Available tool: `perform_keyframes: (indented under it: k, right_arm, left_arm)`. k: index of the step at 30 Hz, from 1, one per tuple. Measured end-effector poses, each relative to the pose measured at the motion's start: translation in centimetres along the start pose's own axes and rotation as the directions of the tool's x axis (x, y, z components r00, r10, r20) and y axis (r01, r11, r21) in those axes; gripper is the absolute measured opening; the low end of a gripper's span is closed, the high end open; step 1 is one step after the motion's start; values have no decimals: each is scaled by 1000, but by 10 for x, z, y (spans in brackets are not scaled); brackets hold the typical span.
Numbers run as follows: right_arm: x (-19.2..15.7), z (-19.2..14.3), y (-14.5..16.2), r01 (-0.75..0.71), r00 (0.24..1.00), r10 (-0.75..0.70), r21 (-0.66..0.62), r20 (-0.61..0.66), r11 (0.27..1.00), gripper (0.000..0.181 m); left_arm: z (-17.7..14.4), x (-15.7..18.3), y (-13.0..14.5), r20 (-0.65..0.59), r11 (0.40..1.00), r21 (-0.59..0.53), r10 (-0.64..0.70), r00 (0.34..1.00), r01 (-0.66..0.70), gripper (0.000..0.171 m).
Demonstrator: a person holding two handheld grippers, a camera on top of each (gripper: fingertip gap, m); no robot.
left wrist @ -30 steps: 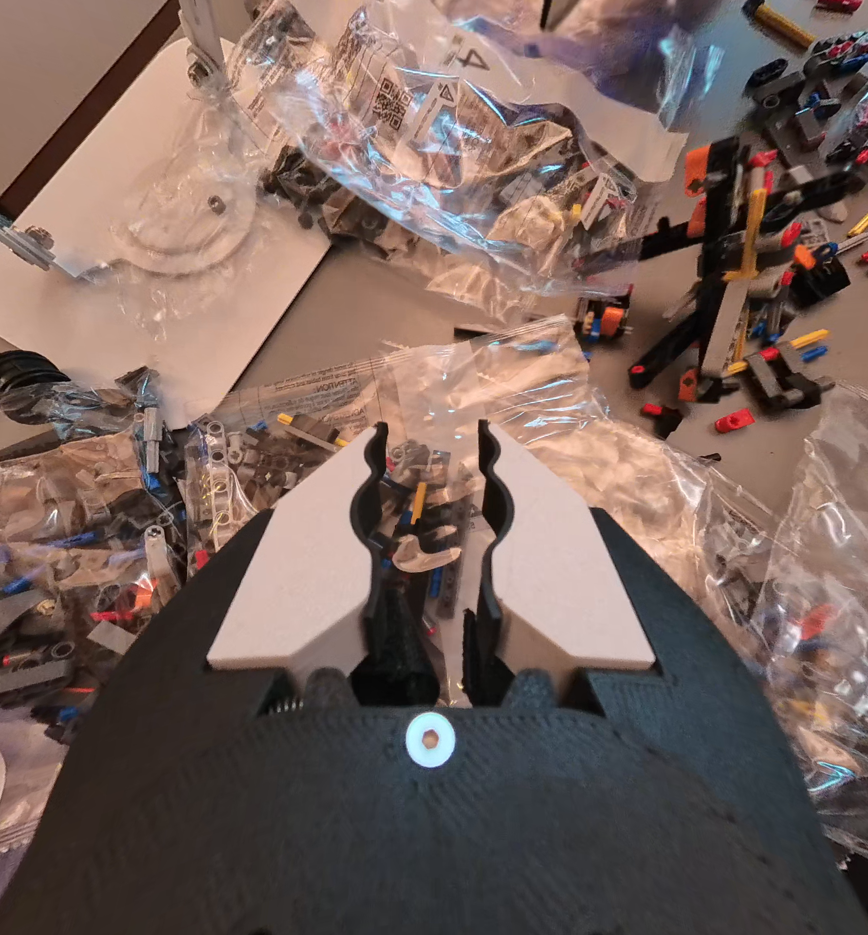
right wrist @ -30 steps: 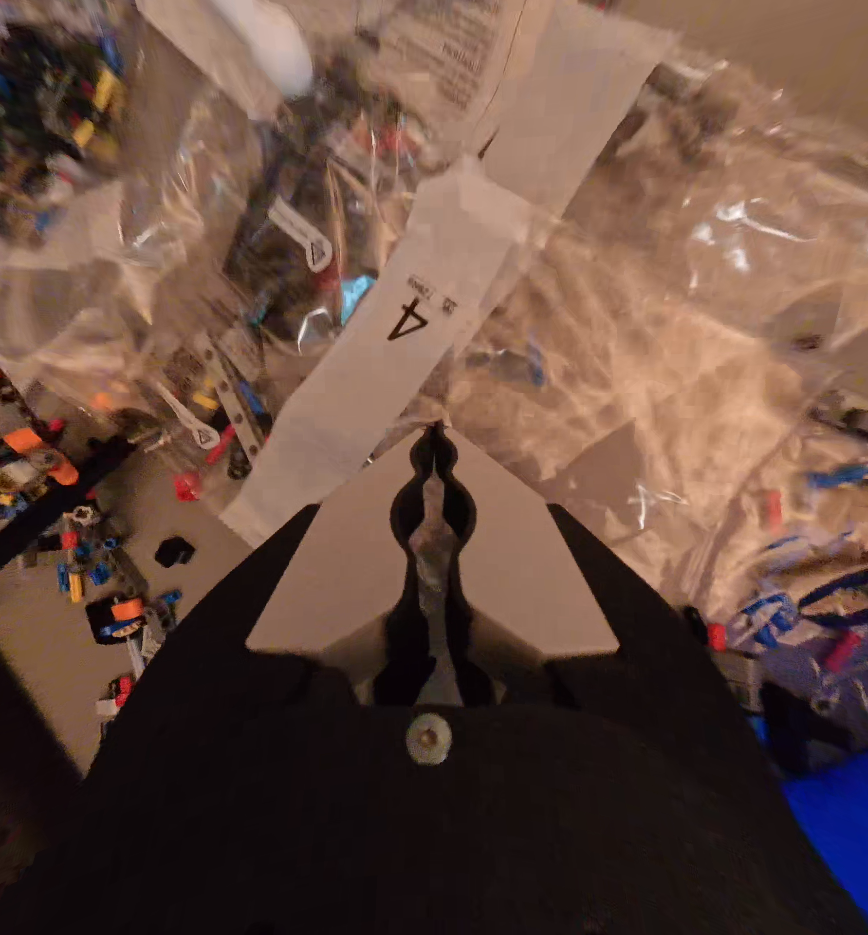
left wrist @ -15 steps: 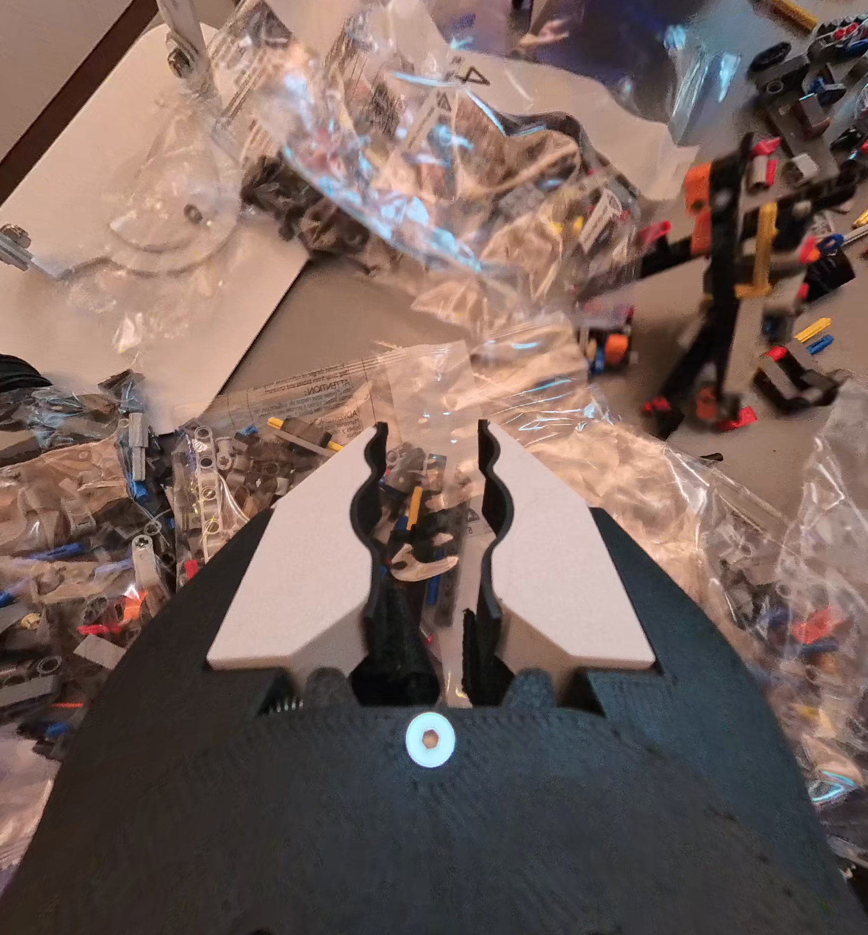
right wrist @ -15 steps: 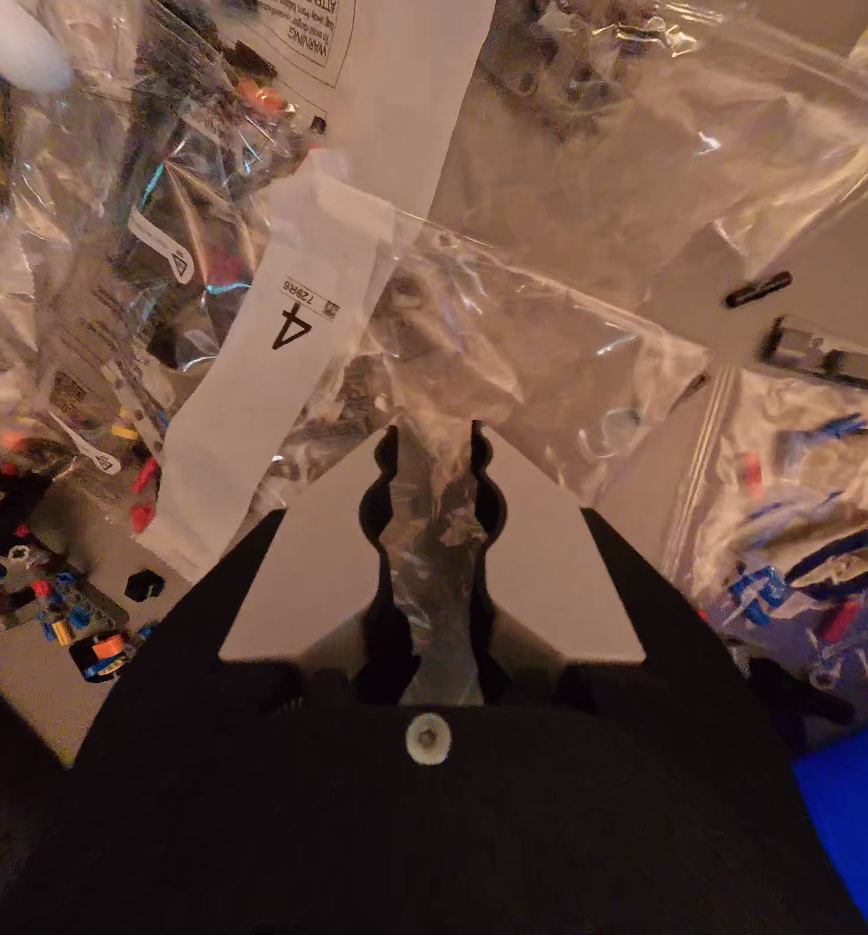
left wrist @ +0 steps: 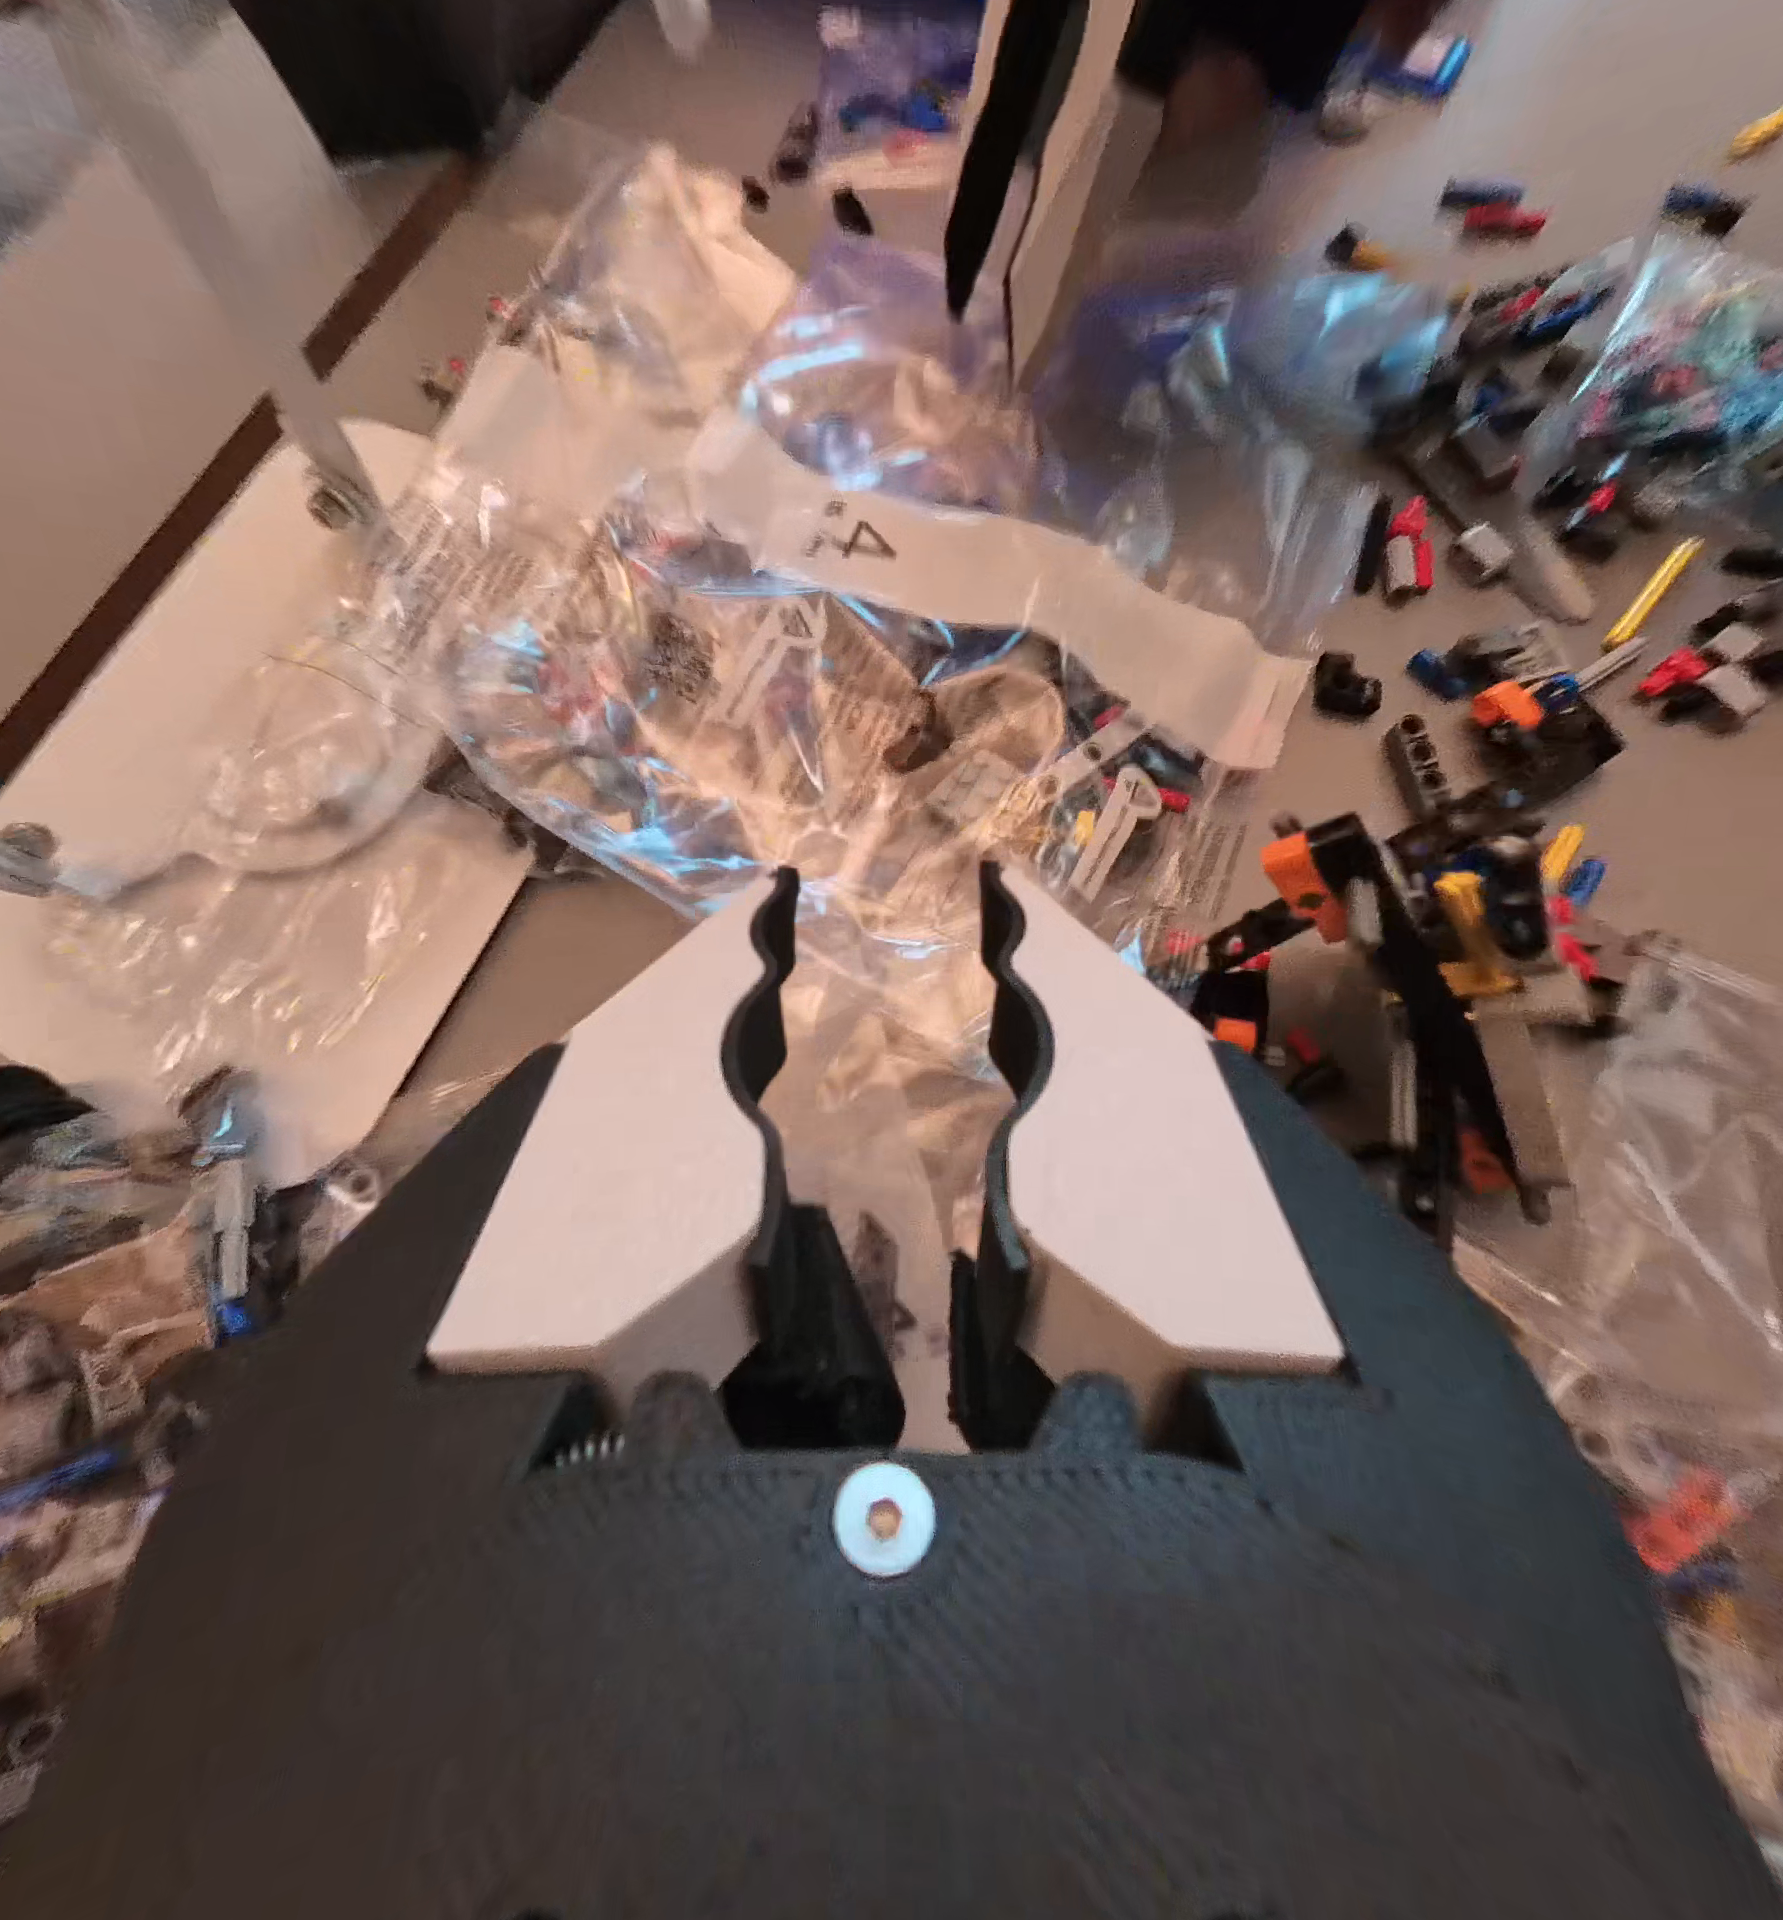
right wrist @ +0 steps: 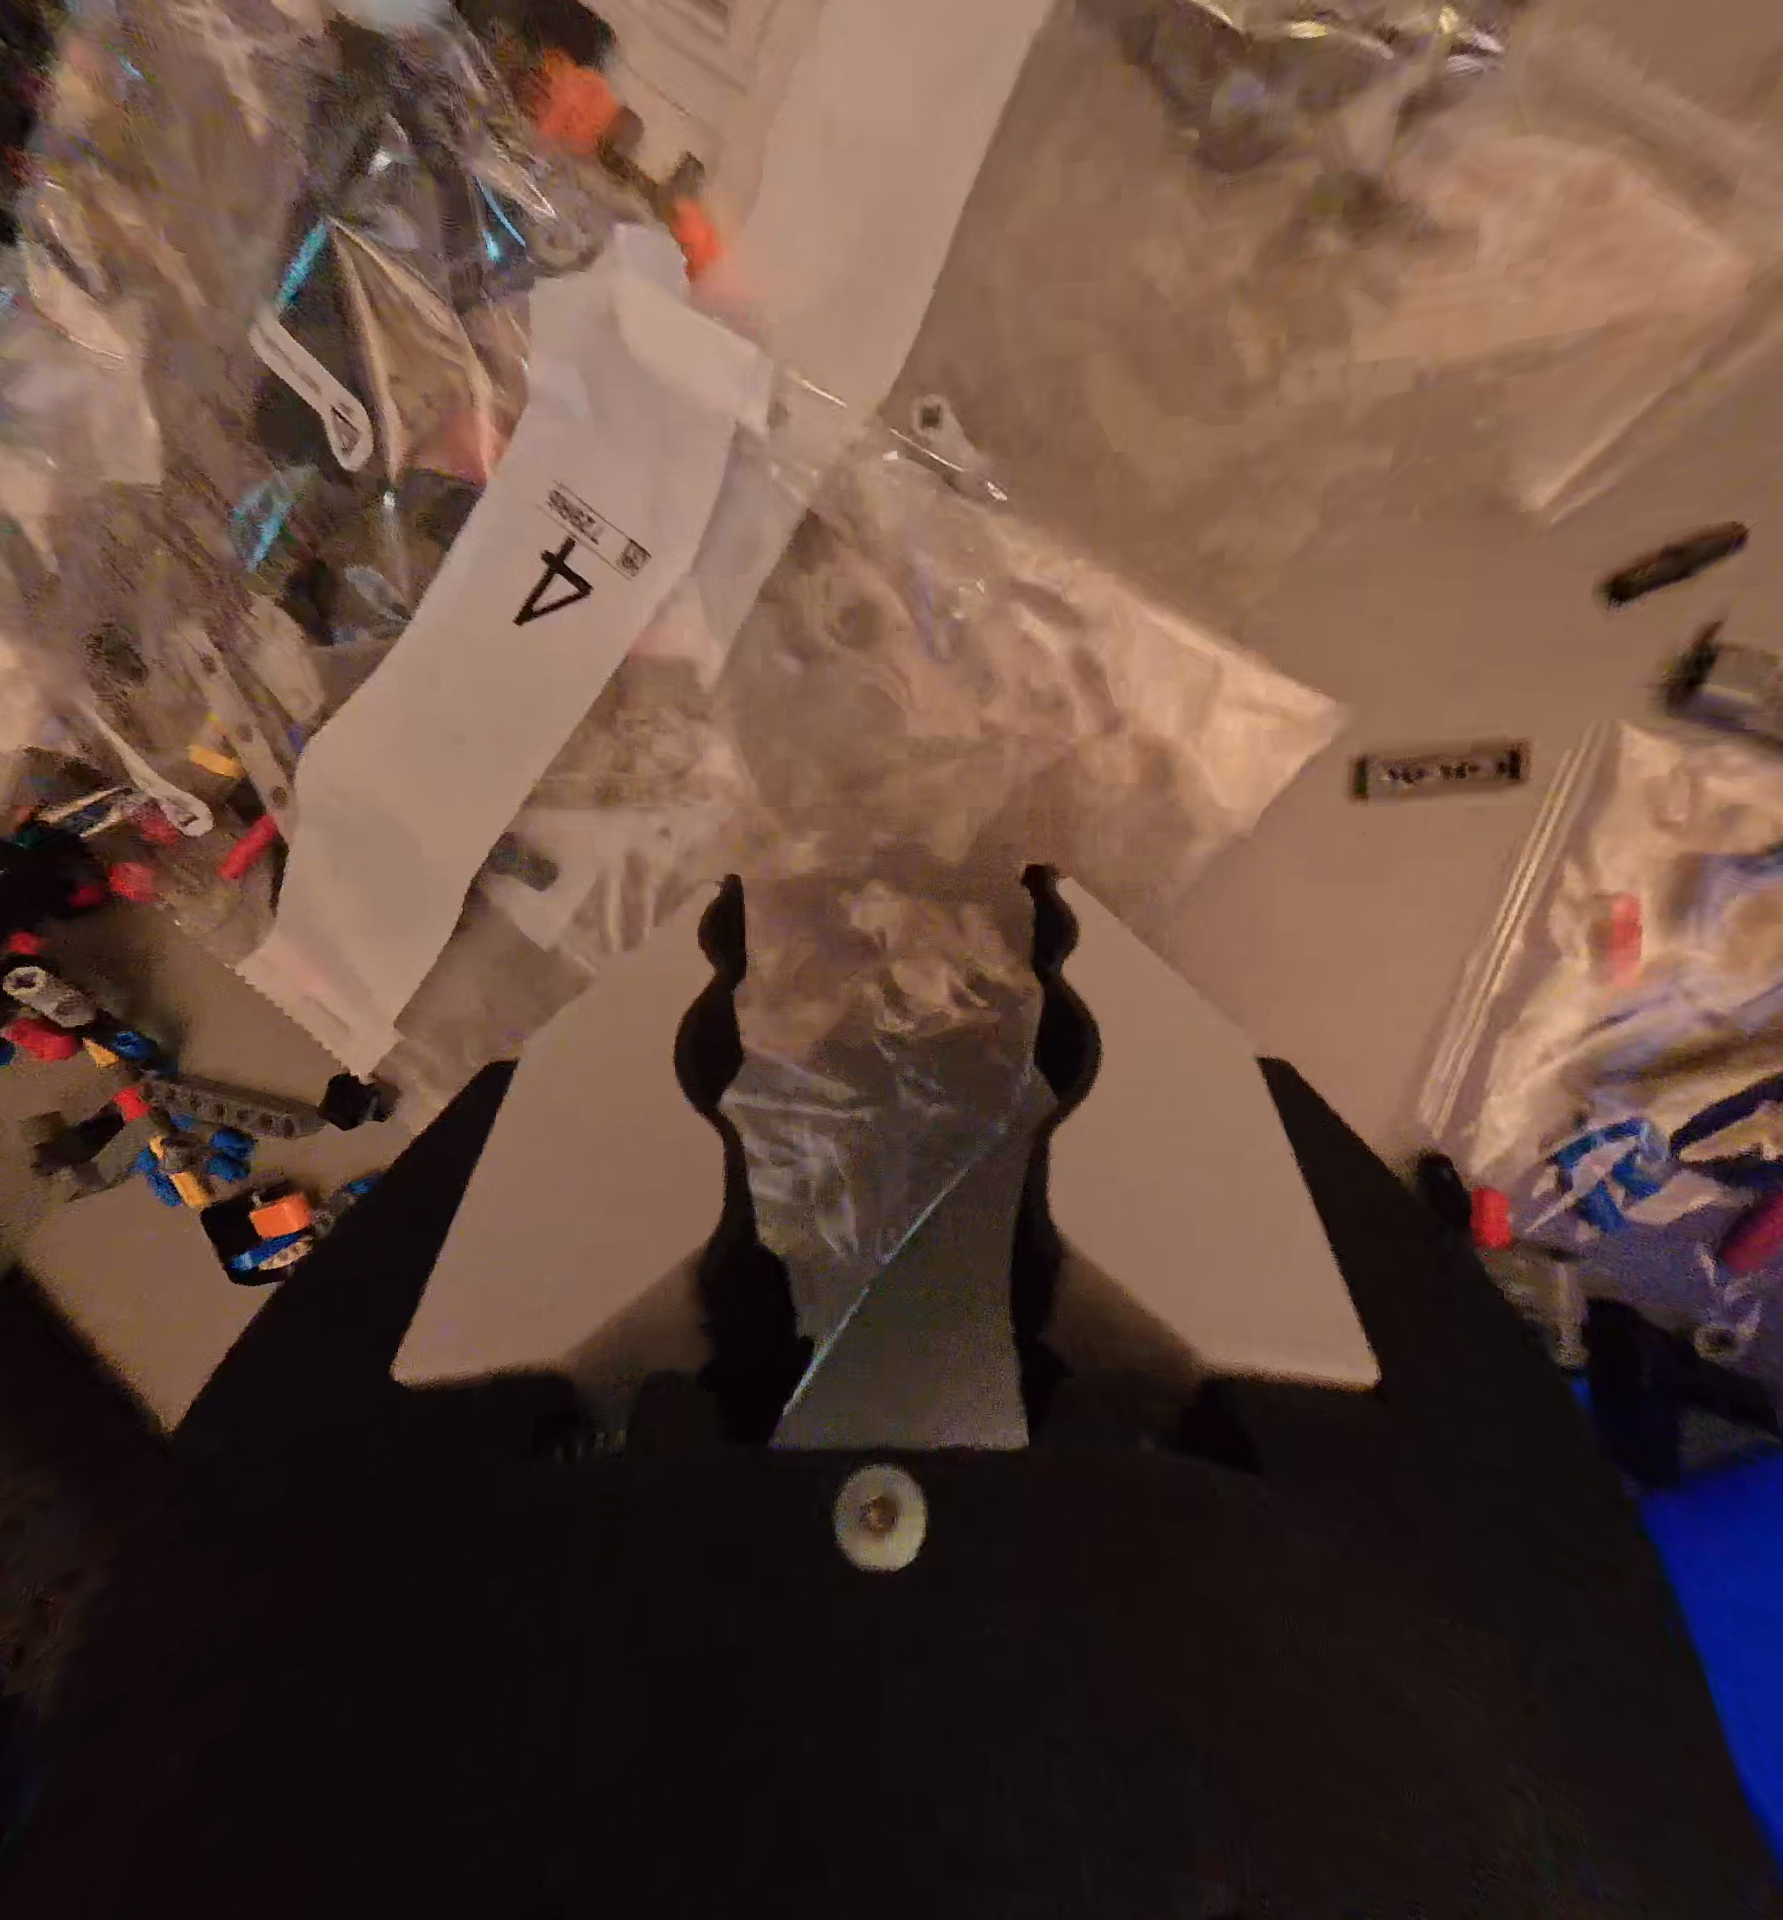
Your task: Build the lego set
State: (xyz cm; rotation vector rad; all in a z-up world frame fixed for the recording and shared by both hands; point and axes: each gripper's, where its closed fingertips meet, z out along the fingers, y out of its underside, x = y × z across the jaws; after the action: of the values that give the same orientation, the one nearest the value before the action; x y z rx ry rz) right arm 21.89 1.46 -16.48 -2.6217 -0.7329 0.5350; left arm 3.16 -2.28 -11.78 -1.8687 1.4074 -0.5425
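Part-built lego model (left wrist: pixel 1427 966) of black beams with orange, yellow, blue and red pieces, lying on the grey table (left wrist: pixel 1697 831) to the right of the left tool (left wrist: pixel 882 894); seen again at the left edge of the right wrist view (right wrist: pixel 25 894). Loose lego pieces (left wrist: pixel 1552 665) scattered on the table beyond the model: red, blue, grey, black, a long yellow axle (left wrist: pixel 1651 592).

Clear plastic bag with a white paper strip (left wrist: pixel 1022 592) lying crumpled between the model and a white board (left wrist: pixel 139 727), small parts inside, too blurred to tell apart. Same strip (right wrist: pixel 513 727) running diagonally in the right wrist view, serrated end toward the loose pieces (right wrist: pixel 191 1132).

Left tool held above the bags, jaws parted to a medium gap, gripping nothing; crinkled clear plastic (left wrist: pixel 897 997) visible through the gap, below. More bags of parts (left wrist: pixel 66 1351) lower left, another clear bag (left wrist: pixel 1718 1195) lower right.

Right tool (right wrist: pixel 882 883) spread wide, gripping nothing; a small clear bag (right wrist: pixel 918 727) of pale parts lying beneath and ahead of the fingertips, one corner showing between the jaws. Contact with the bag not clear. A flat grey piece (right wrist: pixel 1438 771) on bare table to the right, a zip bag with blue and red parts (right wrist: pixel 1676 1091) beyond it, something blue (right wrist: pixel 1760 1621) at the lower right corner.

The other tool's white-and-black finger (left wrist: pixel 1022 156) hanging at the top of the left wrist view.
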Motion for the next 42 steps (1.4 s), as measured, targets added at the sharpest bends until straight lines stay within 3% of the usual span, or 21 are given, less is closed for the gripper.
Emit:
perform_keyframes:
  k: [3,6,10,15,19,22,27,35,38,42]
  right_arm:
    - [8,-6,-2,-35,999,36,53,-22,998,54]
    - [21,-21,-7,-87,993,95,117,-67,989,61]
    - [17,-10,3,-108,994,109,59,-11,992,56]
    - [9,-3,4,-124,991,122,37,46,992,63]
    - [5,1,2,-60,998,59,29,17,998,54]
    - [-3,2,-6,9,1000,-9,44,4,999,30]
    - [-11,-1,-9,98,995,-97,41,-19,994,9]
    - [-40,-44,-31,171,981,-188,228,55,958,2]
    - [-51,-64,-35,241,967,-254,260,19,935,0]
    - [-81,-82,-48,381,924,-375,220,-68,898,0]
  left_arm:
    - [28,12,20,-38,987,-158,22,999,-28,28]
    - [42,13,32,-51,975,-223,3,999,-14,21]
    - [44,12,32,-70,979,-204,-39,997,24,18]
    - [43,11,33,-80,979,-200,-56,995,40,17]
    - [43,12,34,-85,979,-200,-56,995,38,17]
    - [43,12,34,-95,981,-189,-68,993,49,17]
    - [43,13,34,-108,982,-183,-75,991,54,19]
    - [38,9,32,-96,981,-188,-61,993,43,28]
    - [16,-7,11,-43,994,-78,-77,996,74,39]
    - [-23,-5,-52,6,979,202,11,1000,-12,45]
